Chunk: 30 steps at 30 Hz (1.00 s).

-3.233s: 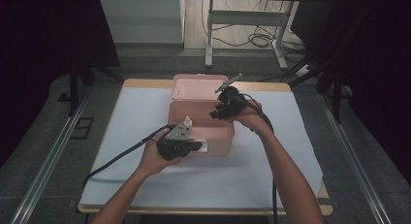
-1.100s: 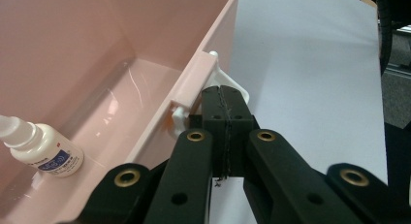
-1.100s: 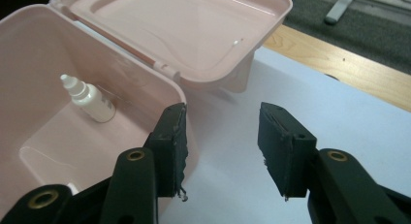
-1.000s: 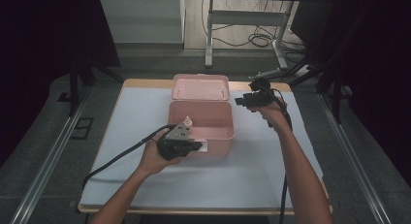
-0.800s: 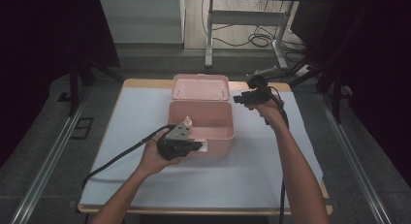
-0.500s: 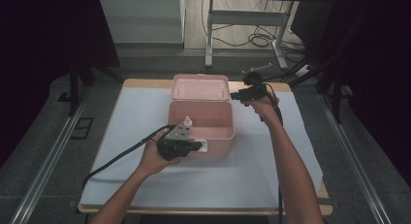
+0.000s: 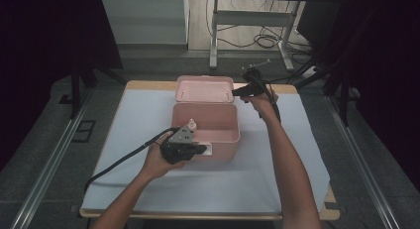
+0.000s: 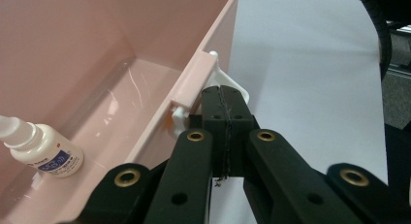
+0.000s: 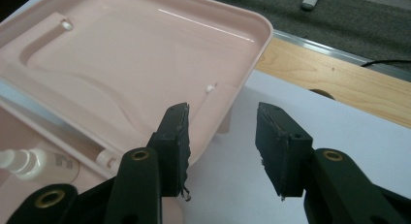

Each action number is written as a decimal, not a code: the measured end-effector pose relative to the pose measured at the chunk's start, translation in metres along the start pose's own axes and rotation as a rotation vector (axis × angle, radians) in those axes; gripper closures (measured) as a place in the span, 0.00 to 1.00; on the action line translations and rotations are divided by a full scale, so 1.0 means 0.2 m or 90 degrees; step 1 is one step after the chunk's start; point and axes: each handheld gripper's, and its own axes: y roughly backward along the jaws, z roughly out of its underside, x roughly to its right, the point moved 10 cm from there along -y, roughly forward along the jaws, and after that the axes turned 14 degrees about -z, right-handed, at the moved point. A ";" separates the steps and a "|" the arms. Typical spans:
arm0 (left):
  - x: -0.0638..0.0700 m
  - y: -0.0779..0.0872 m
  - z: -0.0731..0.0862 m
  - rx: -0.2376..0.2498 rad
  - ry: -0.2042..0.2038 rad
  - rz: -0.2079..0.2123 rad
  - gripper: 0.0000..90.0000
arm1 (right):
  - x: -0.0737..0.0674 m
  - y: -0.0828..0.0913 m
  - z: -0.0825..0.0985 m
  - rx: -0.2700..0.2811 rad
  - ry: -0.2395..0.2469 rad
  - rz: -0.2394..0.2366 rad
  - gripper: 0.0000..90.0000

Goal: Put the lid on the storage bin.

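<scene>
Pink storage box [image 7: 205, 127], plastic, lid off its mouth: stands near the middle of the white table cover [image 7: 148, 189], long side across the table. Its lid [image 7: 204, 88] lies open and flat just behind it, hollow side up, joined along the rear edge.

Contents: one small white dropper bottle [image 8: 41, 149] with a blue label, lying on the box floor against the near wall; in the high view it shows at the front left corner of the box [image 7: 192, 125].

Front fitting: a white latch [image 8: 228, 86] on the near wall of the box, below a pink tab on the rim.

Left gripper [image 8: 225, 100]: at the front wall of the box, jaws pressed fully together, tips touching the white latch; whether any part of the latch is pinched between them cannot be told. The hand holding it rests at the box's near left corner [image 7: 181, 147].

Right gripper [image 9: 220, 136]: beside the right front corner of the open lid, jaws apart with nothing between them; the lid's edge lies just off the left jaw, not touching. In the high view it hovers at the lid's right end [image 7: 247, 90].

Surroundings: wooden table edge [image 9: 334, 83] beyond the white cover; dark floor around.
</scene>
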 end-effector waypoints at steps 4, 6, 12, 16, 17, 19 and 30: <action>0.00 0.00 0.00 -0.002 0.001 0.000 1.00 | 0.02 -0.03 0.00 -0.003 -0.010 0.004 0.62; 0.00 0.00 0.00 -0.002 0.003 -0.002 1.00 | 0.03 -0.04 -0.01 0.001 -0.018 0.001 0.62; 0.00 0.00 0.00 -0.005 0.002 -0.004 1.00 | 0.05 -0.06 -0.04 0.000 -0.024 0.007 0.63; 0.00 0.00 0.00 -0.005 0.003 -0.005 1.00 | 0.05 -0.05 -0.06 0.009 -0.026 0.013 0.64; 0.00 0.00 0.00 -0.005 0.003 -0.004 1.00 | 0.06 -0.06 -0.06 0.007 -0.027 0.014 0.64; 0.00 0.00 0.00 -0.005 0.003 -0.005 1.00 | 0.06 -0.07 -0.06 0.002 -0.030 0.017 0.64; 0.00 0.00 0.00 -0.005 0.003 -0.004 1.00 | 0.06 -0.14 -0.09 -0.019 -0.015 0.035 0.65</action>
